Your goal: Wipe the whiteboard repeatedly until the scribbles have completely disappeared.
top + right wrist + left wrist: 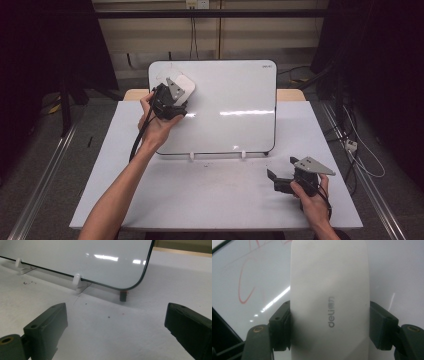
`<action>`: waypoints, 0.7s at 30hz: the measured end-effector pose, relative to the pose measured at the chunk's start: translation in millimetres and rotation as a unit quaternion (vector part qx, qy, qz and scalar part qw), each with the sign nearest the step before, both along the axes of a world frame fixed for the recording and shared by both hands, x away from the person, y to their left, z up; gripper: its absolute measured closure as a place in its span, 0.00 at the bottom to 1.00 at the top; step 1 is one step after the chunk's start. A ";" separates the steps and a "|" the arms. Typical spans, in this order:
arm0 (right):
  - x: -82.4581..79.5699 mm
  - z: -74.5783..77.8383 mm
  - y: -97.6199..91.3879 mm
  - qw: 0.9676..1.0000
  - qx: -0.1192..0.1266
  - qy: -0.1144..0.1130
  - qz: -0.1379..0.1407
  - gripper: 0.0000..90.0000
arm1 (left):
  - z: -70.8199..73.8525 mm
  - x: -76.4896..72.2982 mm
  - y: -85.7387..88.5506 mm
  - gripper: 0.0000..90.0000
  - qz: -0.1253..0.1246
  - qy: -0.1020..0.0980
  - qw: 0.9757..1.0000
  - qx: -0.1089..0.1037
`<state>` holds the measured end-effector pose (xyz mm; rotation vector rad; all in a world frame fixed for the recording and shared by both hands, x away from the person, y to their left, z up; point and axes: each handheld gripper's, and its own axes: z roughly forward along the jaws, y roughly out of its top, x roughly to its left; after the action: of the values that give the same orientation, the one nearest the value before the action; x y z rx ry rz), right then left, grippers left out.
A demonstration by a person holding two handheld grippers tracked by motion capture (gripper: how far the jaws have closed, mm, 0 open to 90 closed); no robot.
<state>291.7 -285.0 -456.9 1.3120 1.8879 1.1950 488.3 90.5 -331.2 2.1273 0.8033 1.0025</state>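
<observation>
Right gripper sits nearest, low at the table's front right corner, fingers spread wide and released, nothing between them, bare tabletop under them. Going from the largest thing down:

Table: white top, wide open stretch across the front and middle, a few dark specks on it. Front edge just below both forearms; right edge close beside the right hand. Dark floor and rails on either side.

Whiteboard: propped at the back centre, leaning on two small white clips at its lower edge, dark rim, rounded corners. Faint red marker strokes on its upper left area, seen in the left gripper view. Most of its face is blank; free table lies well apart to its right and in front.

Left gripper: held up against the board's upper left corner. Its fingers are clenched on the white eraser, one pad on each long side.

Eraser: white, oblong, grey brand lettering on its back, pressed flat on the board near the red strokes.

Small dark stub with an orange tip: lies by the board's lower right corner.
</observation>
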 end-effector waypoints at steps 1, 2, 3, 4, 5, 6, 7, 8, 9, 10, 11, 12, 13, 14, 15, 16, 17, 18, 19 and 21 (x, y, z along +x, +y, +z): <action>-0.1 0.0 -0.3 1.000 0.000 -0.001 0.000 0.05 | 1.3 1.3 -0.4 0.35 -0.002 0.003 1.000 -0.001; -0.2 -0.1 -0.6 1.000 0.000 -0.001 0.000 0.05 | 2.0 2.8 -0.7 0.35 -0.003 0.001 1.000 0.001; -0.3 -0.2 -0.8 1.000 0.000 -0.001 0.000 0.05 | 2.7 3.8 -1.0 0.35 -0.004 0.003 1.000 -0.001; -0.3 -0.2 -1.0 1.000 0.000 -0.001 -0.001 0.05 | 3.4 4.4 -1.1 0.35 -0.003 0.003 1.000 0.003; -0.3 -0.2 -1.1 1.000 0.000 -0.001 -0.001 0.05 | 4.3 5.1 -0.4 0.35 -0.003 0.006 1.000 0.004; -0.5 -0.1 -1.1 1.000 0.001 -0.002 0.000 0.05 | 5.6 6.1 1.0 0.35 0.001 0.007 1.000 -0.004; -0.6 -0.1 -1.0 1.000 0.000 -0.002 0.001 0.05 | 7.3 7.5 2.9 0.35 0.003 0.007 1.000 -0.016; -0.7 0.0 -0.9 1.000 0.001 -0.001 0.001 0.05 | 9.8 8.7 5.0 0.35 0.007 0.005 1.000 -0.014; -0.8 0.0 -0.9 1.000 0.001 -0.002 0.001 0.05 | 12.1 10.1 7.0 0.35 0.011 0.004 1.000 -0.017; -1.0 0.0 -1.0 1.000 0.001 -0.001 0.001 0.05 | 14.6 11.8 9.8 0.35 0.015 0.004 1.000 -0.020; -1.1 0.0 -1.3 1.000 0.001 -0.001 0.001 0.05 | 16.4 13.7 12.4 0.35 0.021 0.003 0.999 -0.027; -1.1 0.0 -1.5 1.000 0.001 -0.002 0.000 0.05 | 18.2 15.9 15.7 0.35 0.027 0.002 0.999 -0.034; -1.1 -0.1 -1.8 1.000 0.002 -0.001 -0.001 0.05 | 20.6 18.4 19.8 0.35 0.032 0.005 0.999 -0.042; -1.1 -0.1 -2.1 1.000 0.002 -0.001 -0.001 0.05 | 22.9 20.8 23.8 0.35 0.038 0.005 0.998 -0.047; -1.1 -0.1 -2.3 1.000 0.001 -0.002 -0.002 0.05 | 25.1 22.7 27.0 0.35 0.042 0.004 0.998 -0.052; -1.2 -0.1 -2.3 1.000 0.002 -0.001 -0.002 0.05 | 27.5 24.2 30.2 0.35 0.045 0.008 0.997 -0.059; -1.3 -0.1 -2.2 1.000 0.002 -0.001 -0.003 0.05 | 29.3 25.6 33.1 0.35 0.053 0.008 0.996 -0.066; -1.3 -0.1 -2.2 1.000 0.002 -0.001 -0.002 0.05 | 30.7 26.5 35.3 0.35 0.060 0.009 0.996 -0.072; -1.3 -0.1 -2.1 1.000 0.002 -0.001 -0.002 0.05 | 31.4 27.0 36.6 0.35 0.064 0.011 0.995 -0.080; -1.2 -0.1 -2.0 1.000 0.002 -0.001 -0.002 0.05 | 30.0 26.9 34.7 0.35 0.070 0.007 0.995 -0.078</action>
<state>290.6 -287.0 -457.1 1.3167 1.8812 1.1982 515.2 125.2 -301.2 1.9690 1.0149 0.9643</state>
